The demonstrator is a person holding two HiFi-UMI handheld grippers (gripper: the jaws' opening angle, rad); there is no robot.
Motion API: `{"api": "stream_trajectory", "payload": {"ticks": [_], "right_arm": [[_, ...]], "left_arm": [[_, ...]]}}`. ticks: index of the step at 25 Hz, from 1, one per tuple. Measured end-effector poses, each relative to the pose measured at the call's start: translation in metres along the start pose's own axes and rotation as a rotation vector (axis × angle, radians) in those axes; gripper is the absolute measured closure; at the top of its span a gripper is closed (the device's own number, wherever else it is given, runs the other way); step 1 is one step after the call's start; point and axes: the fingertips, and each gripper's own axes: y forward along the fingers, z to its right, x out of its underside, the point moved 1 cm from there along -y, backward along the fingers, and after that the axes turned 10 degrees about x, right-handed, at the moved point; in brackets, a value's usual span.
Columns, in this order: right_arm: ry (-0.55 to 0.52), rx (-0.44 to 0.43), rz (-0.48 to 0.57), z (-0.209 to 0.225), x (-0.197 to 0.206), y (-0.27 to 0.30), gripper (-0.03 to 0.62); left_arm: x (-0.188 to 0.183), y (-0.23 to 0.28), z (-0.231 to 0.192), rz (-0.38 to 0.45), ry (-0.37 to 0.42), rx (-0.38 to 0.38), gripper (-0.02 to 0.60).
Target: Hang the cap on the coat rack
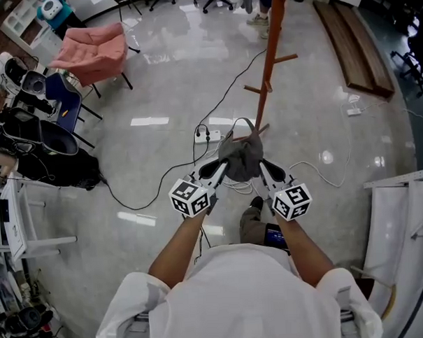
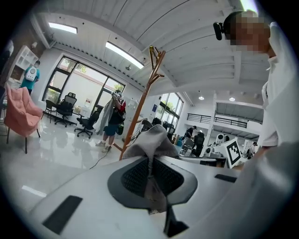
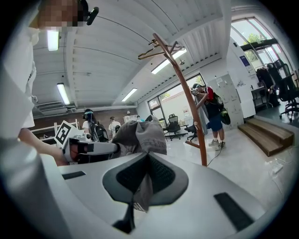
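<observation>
Left gripper (image 1: 221, 170) and right gripper (image 1: 265, 171): fingers of each were pinched on an edge of the grey cap (image 1: 240, 155), which was held between them. The coat rack (image 1: 267, 71) stood ahead of the fingers, clear of the cap.

The person's left forearm (image 1: 174, 249) and right forearm (image 1: 307, 246) reach forward side by side, bare below short white sleeves. The left gripper (image 1: 222, 168) and right gripper (image 1: 264, 168) point nearly level and angle slightly toward each other, each with its marker cube uppermost. Each gripper's jaws are clamped on a fold of the grey cap (image 1: 240, 156), which hangs between the two tips; the hands themselves seem hidden beneath the cubes
</observation>
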Motion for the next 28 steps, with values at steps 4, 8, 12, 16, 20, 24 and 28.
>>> {"api": "stream_trajectory", "payload": {"ticks": [4, 8, 12, 16, 20, 24, 28], "right_arm": [[-0.005, -0.024, -0.012, 0.026, -0.014, 0.03, 0.568], [-0.007, -0.042, -0.035, 0.052, -0.029, 0.059, 0.568], [-0.009, -0.065, -0.062, 0.072, -0.029, 0.087, 0.568], [-0.002, -0.072, -0.084, 0.087, -0.026, 0.109, 0.568], [0.015, -0.06, -0.11, 0.101, -0.02, 0.132, 0.568], [0.021, -0.032, -0.15, 0.115, -0.008, 0.155, 0.568], [0.014, 0.003, -0.184, 0.12, 0.007, 0.18, 0.568]], "left_arm": [[-0.015, 0.032, -0.03, 0.003, -0.003, -0.026, 0.538], [-0.029, 0.064, -0.056, 0.004, -0.021, -0.049, 0.538], [-0.029, 0.088, -0.084, 0.006, -0.045, -0.076, 0.538], [-0.024, 0.105, -0.109, -0.006, -0.062, -0.099, 0.54], [-0.016, 0.121, -0.137, -0.025, -0.085, -0.111, 0.538], [0.0, 0.136, -0.166, -0.034, -0.124, -0.11, 0.54], [0.017, 0.148, -0.2, -0.041, -0.164, -0.089, 0.538]]}}
